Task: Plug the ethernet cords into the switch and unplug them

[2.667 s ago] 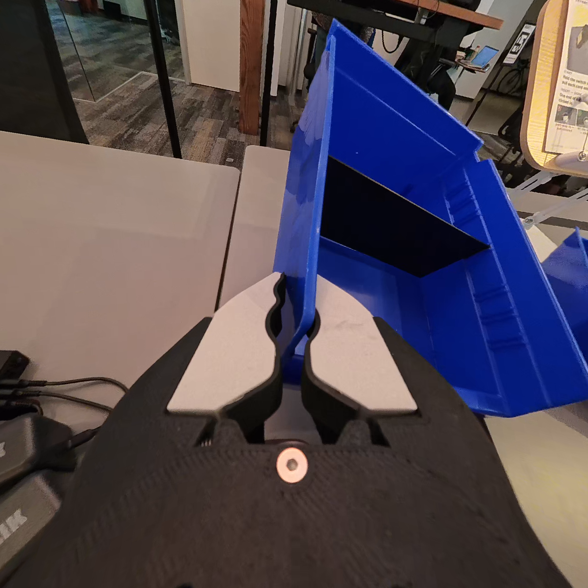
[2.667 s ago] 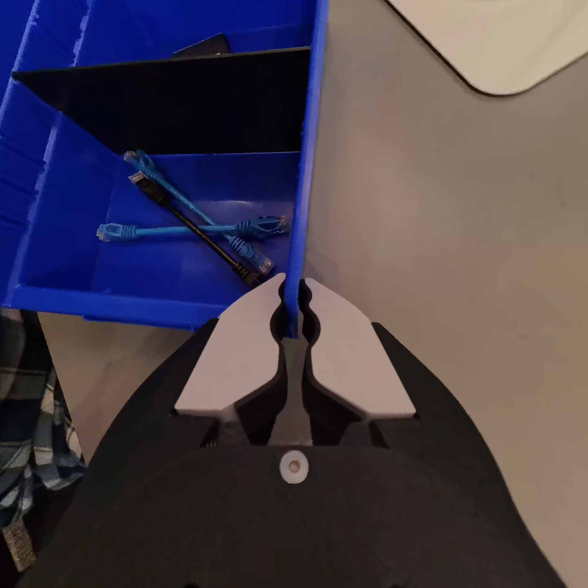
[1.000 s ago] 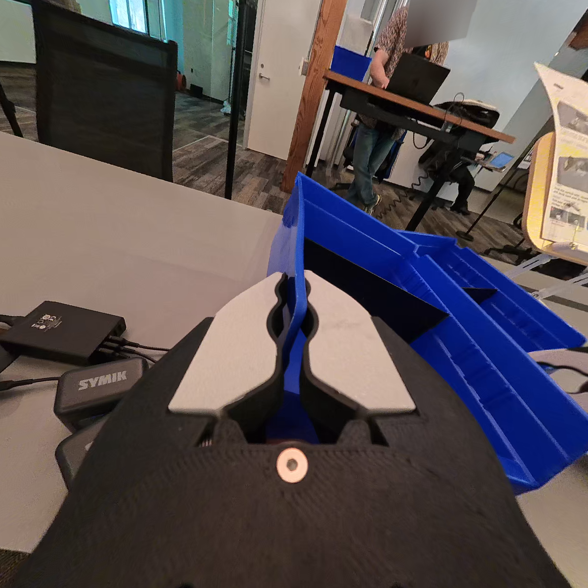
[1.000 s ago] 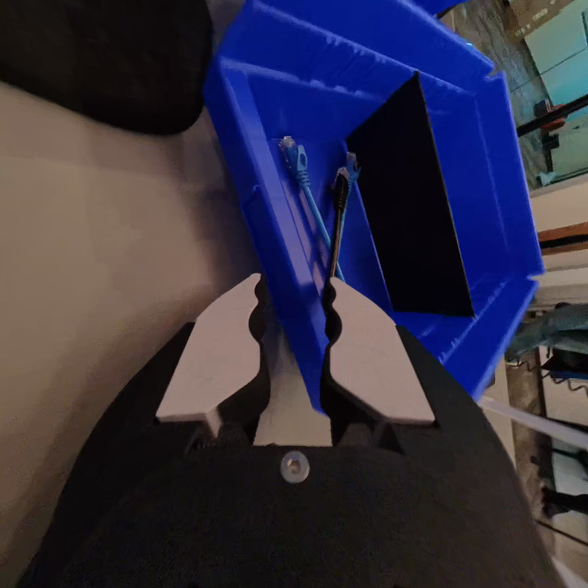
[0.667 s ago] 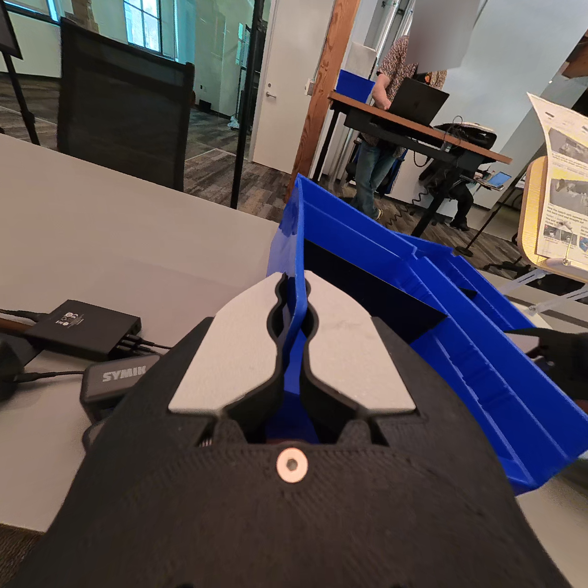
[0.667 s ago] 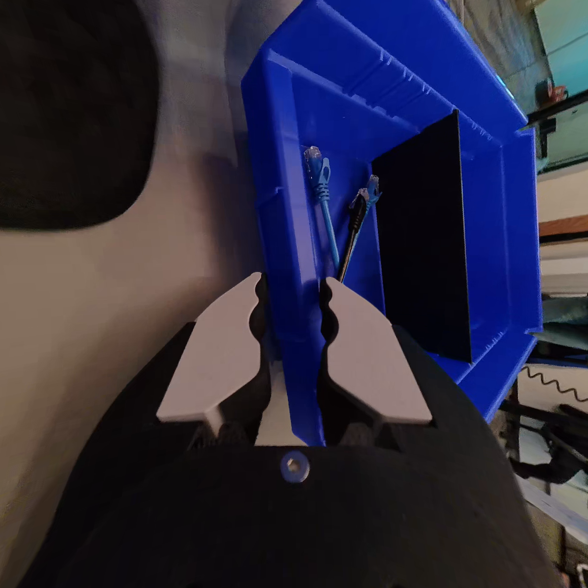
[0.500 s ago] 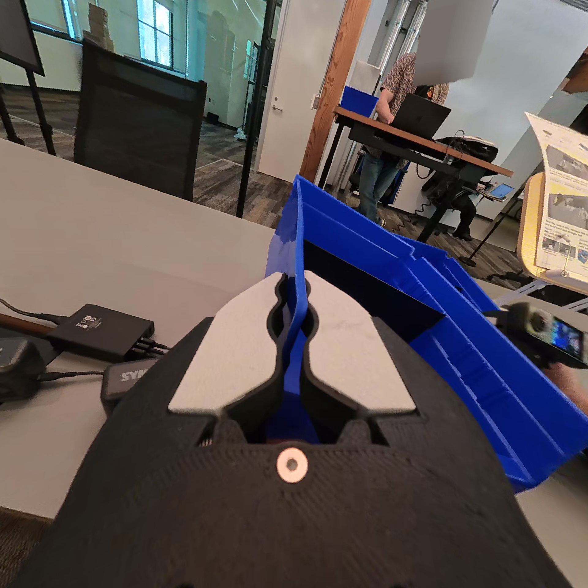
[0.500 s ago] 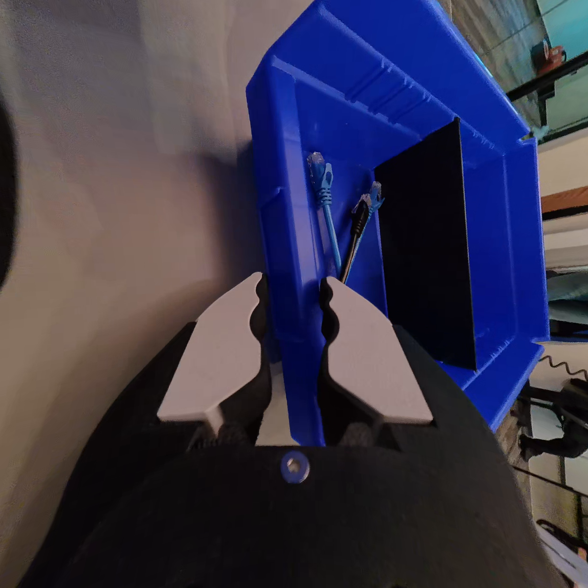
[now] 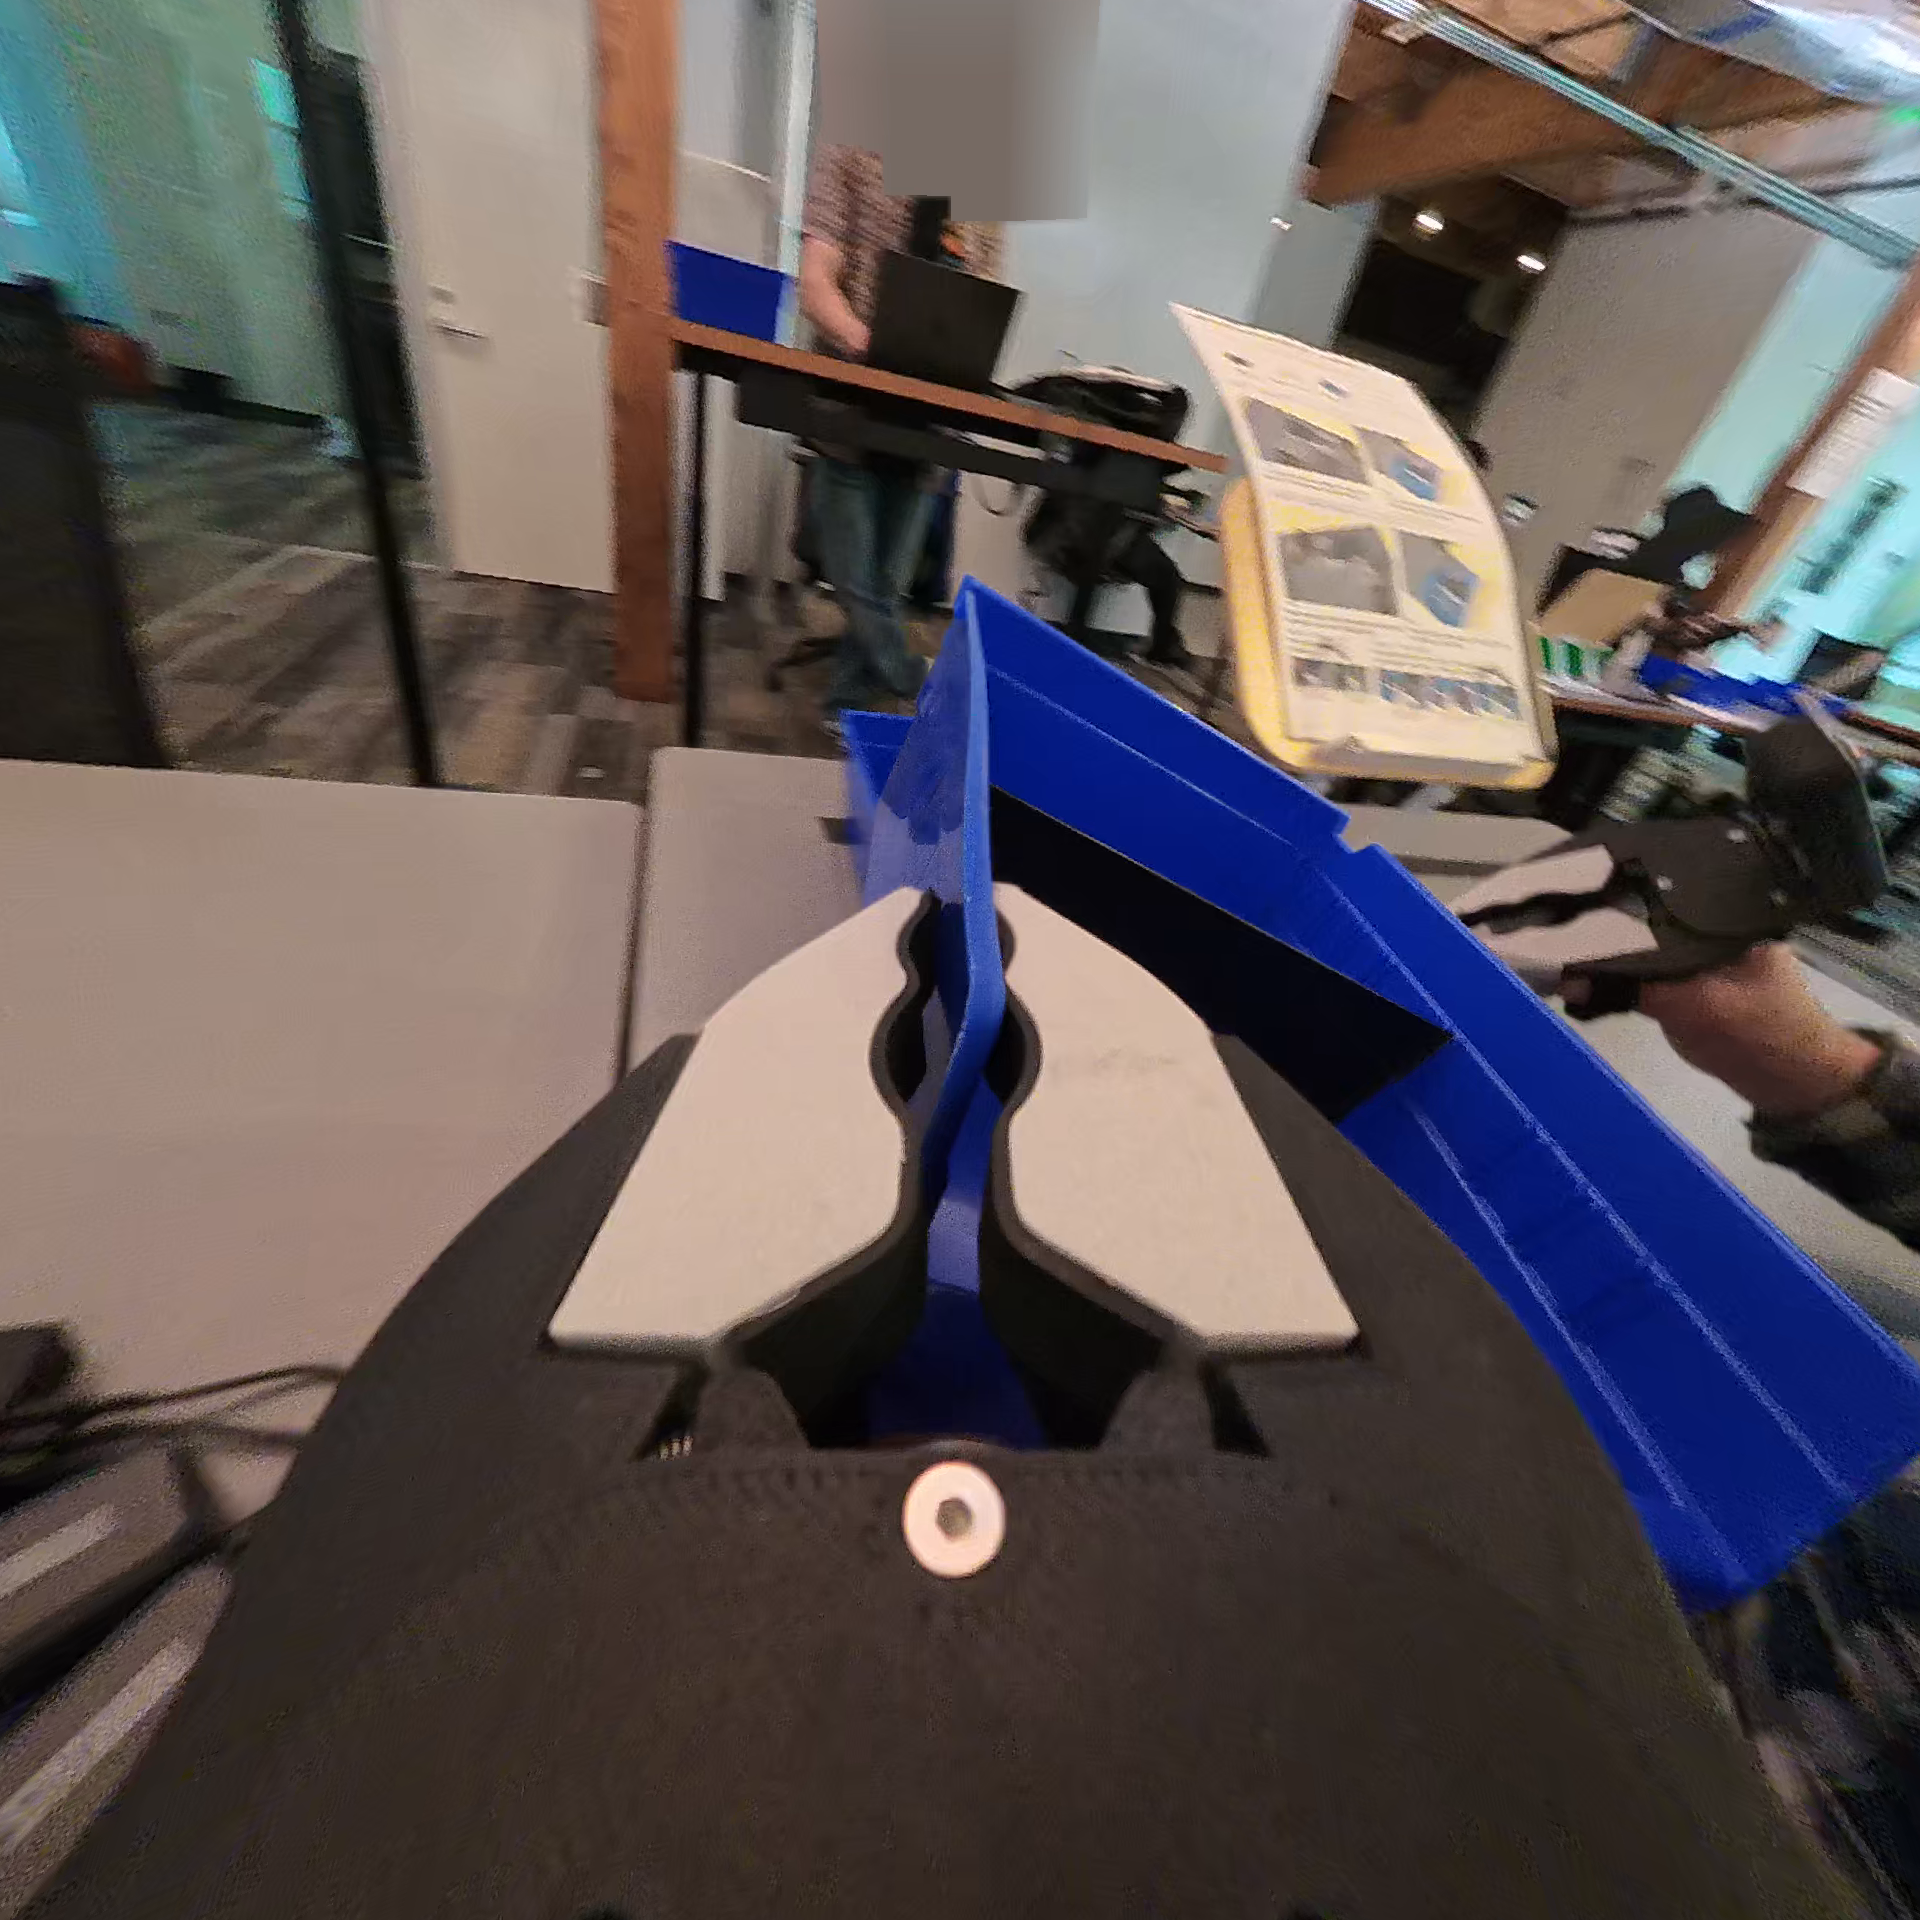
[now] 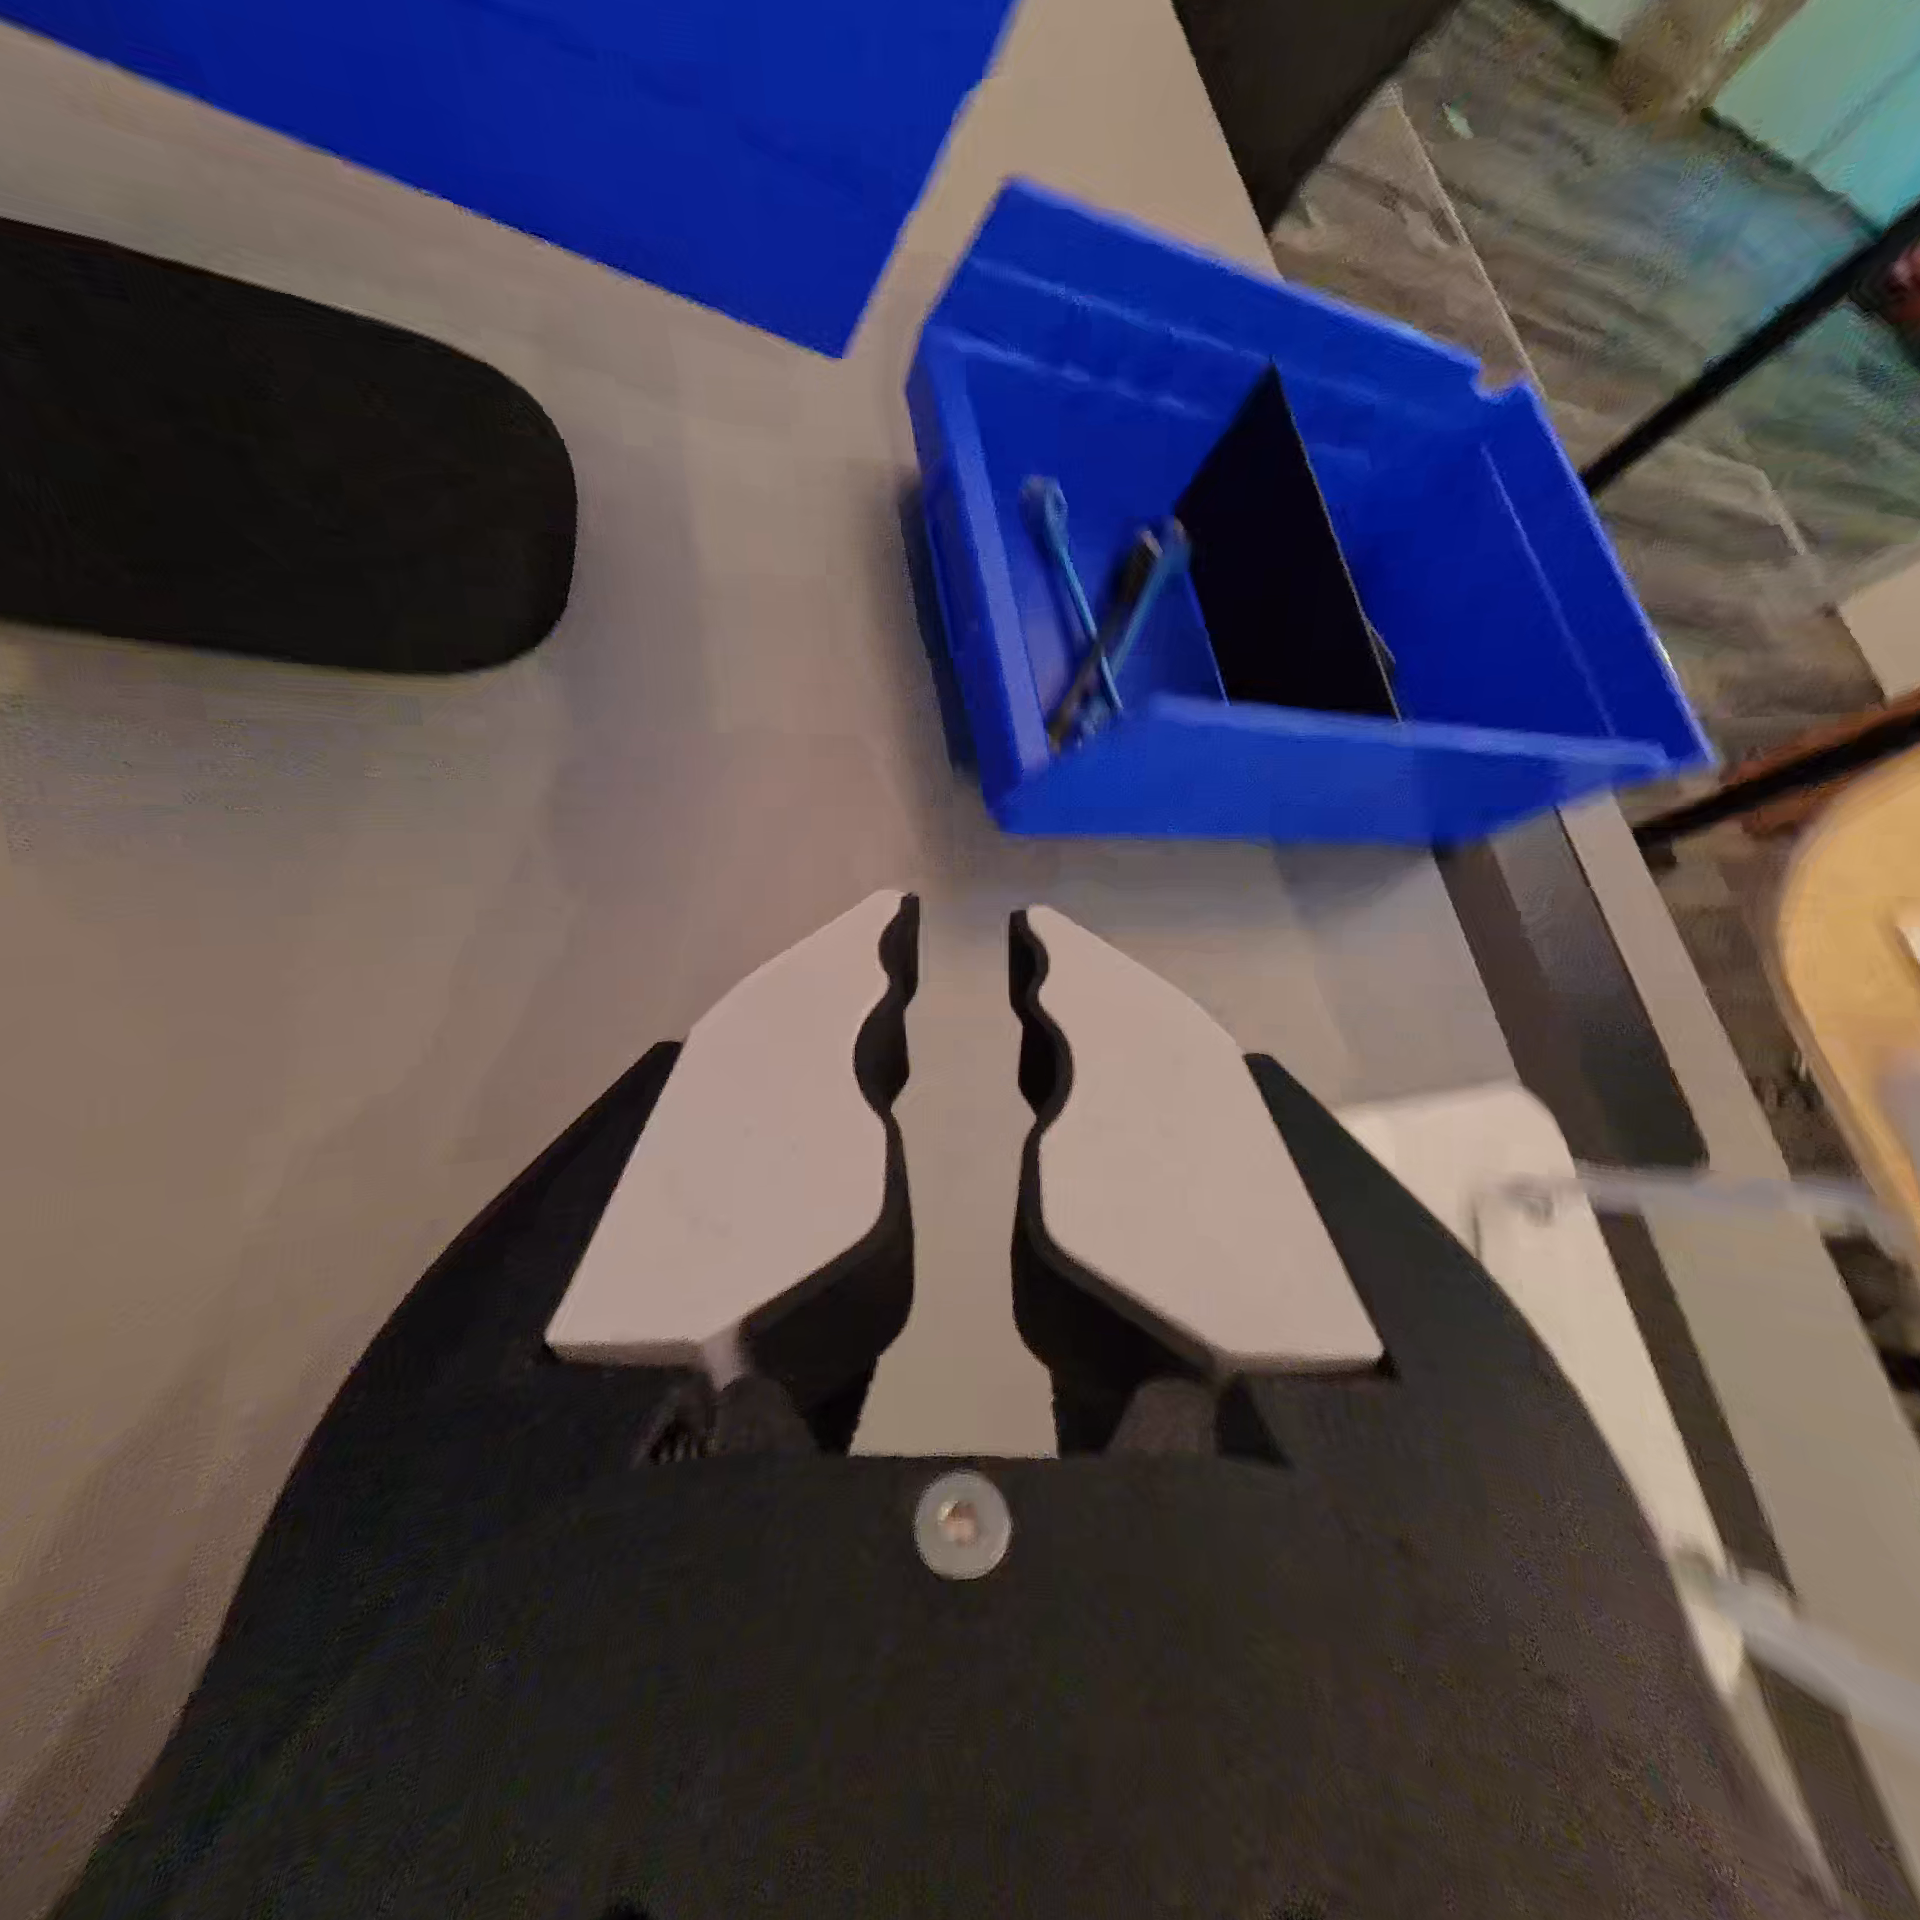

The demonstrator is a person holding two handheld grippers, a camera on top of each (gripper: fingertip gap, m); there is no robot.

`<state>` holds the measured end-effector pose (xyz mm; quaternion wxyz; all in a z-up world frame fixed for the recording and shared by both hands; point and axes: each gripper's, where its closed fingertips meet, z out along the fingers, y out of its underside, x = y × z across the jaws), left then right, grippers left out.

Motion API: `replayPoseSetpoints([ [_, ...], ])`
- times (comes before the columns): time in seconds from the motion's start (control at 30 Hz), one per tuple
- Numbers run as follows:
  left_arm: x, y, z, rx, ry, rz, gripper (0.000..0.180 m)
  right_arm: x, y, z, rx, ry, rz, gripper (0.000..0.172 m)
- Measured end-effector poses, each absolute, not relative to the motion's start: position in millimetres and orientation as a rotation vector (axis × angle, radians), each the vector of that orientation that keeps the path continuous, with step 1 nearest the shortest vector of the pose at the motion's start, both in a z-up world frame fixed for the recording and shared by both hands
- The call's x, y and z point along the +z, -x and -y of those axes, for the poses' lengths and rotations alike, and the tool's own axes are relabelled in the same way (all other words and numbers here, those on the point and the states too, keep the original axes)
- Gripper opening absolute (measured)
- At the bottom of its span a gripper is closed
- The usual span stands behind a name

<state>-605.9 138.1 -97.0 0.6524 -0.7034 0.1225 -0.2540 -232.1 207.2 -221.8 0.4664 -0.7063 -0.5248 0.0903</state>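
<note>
My left gripper is shut on the thin side wall of a blue bin with a black divider and holds it tilted. My right gripper is open and empty over the grey table, a short way back from a second blue bin. That bin has a black divider, and blue and black ethernet cords lie in its left compartment. The right gripper also shows in the left wrist view, beyond the held bin. No switch shows in either view.
A large blue surface and a black rounded shape lie on the table to the left. A white stand base sits at the right. Dark boxes with cables lie at the lower left. A printed sheet on a board stands behind. Left tips to right tips: about 40 cm. Between my right fingertips and the white stand base there is roughly 30 cm.
My right gripper let go of the cord bin's wall and drew back from it, its fingers now closer together. My left gripper kept its hold on the other bin and swung round with it.
</note>
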Motion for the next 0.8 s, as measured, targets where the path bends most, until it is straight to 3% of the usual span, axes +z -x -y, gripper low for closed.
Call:
replayPoseSetpoints([
  [0.27, -125.3, 416.7, -158.7, -0.913, 1.65, -0.601, 0.005, -222.2, 79.7, -115.1, 0.405, 1.892, 1.033, 0.04],
  [0.57, -179.9, 230.7, -173.9, -1.113, 1.687, -0.797, 0.005, -226.4, -13.9, -30.5, 0.434, 1.992, 0.589, 0.054],
  [0.8, -213.2, 161.2, -191.7, -1.161, 1.729, -0.704, 0.005, -239.6, -9.3, -5.1, 0.381, 2.015, 0.424, 0.089],
])
